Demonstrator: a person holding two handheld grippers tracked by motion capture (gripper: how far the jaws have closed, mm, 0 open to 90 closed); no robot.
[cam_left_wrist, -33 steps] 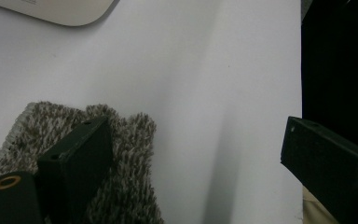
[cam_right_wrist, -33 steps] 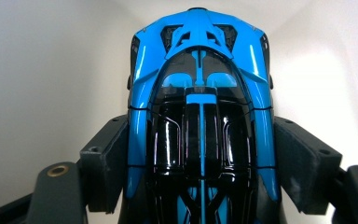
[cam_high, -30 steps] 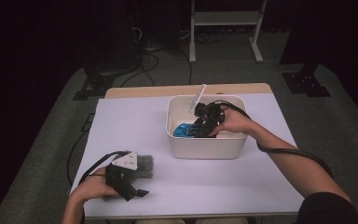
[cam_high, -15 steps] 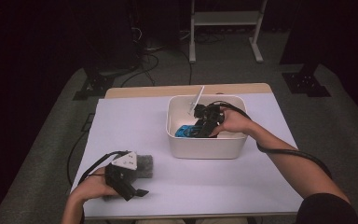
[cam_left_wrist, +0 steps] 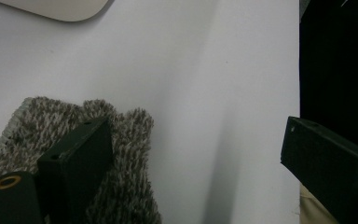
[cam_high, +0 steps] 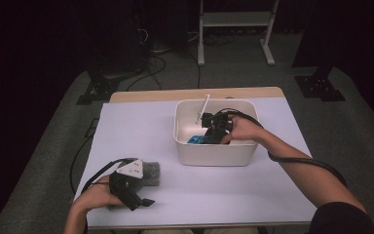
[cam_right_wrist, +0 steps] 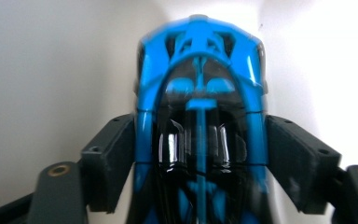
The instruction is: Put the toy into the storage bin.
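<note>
My right gripper (cam_high: 212, 133) reaches down into the white bin (cam_high: 214, 158) at the middle right of the table. It is shut on a glossy blue and black toy (cam_right_wrist: 200, 70) shaped like a small car, with one jaw pressed against each side. The toy's blue end (cam_high: 195, 140) shows inside the bin. My left gripper (cam_high: 143, 190) rests low at the table's front left and stands open, its jaws wide apart with nothing between them (cam_left_wrist: 196, 135). Its left jaw lies over a grey fuzzy cloth (cam_left_wrist: 121, 140), the cloth (cam_high: 150, 170) sitting just beyond that hand.
A thin white stick (cam_high: 203, 105) leans out over the bin's far rim. The white tabletop (cam_high: 141, 131) spreads left of the bin. The table's front edge (cam_left_wrist: 299, 93) runs close beside the left gripper's right jaw. Cables and a metal stand (cam_high: 233, 29) sit on the floor behind.
</note>
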